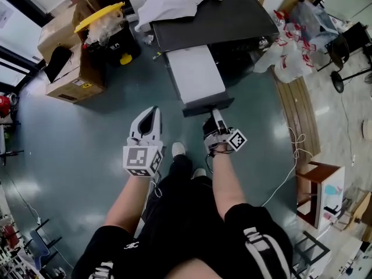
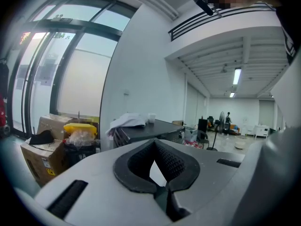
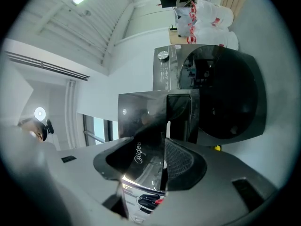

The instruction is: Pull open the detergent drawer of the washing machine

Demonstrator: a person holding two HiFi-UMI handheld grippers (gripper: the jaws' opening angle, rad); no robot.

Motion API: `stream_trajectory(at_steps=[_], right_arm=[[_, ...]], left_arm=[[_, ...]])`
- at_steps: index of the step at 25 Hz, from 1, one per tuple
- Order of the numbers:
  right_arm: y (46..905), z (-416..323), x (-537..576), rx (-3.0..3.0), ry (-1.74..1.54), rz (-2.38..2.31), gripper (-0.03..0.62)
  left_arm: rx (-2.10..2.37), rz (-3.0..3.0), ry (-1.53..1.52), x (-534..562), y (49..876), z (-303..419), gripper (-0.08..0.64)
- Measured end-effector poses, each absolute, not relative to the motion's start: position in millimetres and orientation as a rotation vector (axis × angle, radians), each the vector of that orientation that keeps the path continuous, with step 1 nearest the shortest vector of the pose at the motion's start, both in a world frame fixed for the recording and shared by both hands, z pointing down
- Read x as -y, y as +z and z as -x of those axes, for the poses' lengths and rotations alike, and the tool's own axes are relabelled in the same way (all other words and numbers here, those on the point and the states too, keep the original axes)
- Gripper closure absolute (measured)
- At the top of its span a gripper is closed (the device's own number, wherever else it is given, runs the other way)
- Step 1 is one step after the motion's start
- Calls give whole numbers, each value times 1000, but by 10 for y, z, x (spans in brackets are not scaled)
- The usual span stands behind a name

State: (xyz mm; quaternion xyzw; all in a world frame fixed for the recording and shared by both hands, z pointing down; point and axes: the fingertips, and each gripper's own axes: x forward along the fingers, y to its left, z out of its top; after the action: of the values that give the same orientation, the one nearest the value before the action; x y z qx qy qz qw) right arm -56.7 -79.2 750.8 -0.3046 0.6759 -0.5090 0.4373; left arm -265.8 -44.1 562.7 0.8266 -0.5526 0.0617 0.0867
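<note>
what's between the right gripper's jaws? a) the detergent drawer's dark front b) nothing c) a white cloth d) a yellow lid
A: in the right gripper view, the right gripper has its jaws clamped on the dark glossy front of the detergent drawer, which stands pulled out of the washing machine.

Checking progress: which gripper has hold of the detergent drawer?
The right gripper, jaws on the dark front of the pulled-out detergent drawer; the left gripper holds nothing.
</note>
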Motion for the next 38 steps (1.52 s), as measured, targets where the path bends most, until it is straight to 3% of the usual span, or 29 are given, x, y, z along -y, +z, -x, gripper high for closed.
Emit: stream_trajectory(at_steps=[25, 28, 32, 38], right_arm=[[7683, 414, 577, -1690, -1392, 1036, 386], [7605, 364, 538, -1769, -1398, 1131, 438], [7358, 167, 476, -1834, -1377, 1199, 450], [6725, -113, 377, -2093, -1148, 1548, 541]], left_arm=[[1601, -2533, 195, 348, 5286, 2518, 568], [1602, -2545, 176, 344, 5170, 2478, 568], [1603, -2559, 147, 317, 5033, 2398, 568], [1602, -2572, 114, 194, 4862, 2302, 568]])
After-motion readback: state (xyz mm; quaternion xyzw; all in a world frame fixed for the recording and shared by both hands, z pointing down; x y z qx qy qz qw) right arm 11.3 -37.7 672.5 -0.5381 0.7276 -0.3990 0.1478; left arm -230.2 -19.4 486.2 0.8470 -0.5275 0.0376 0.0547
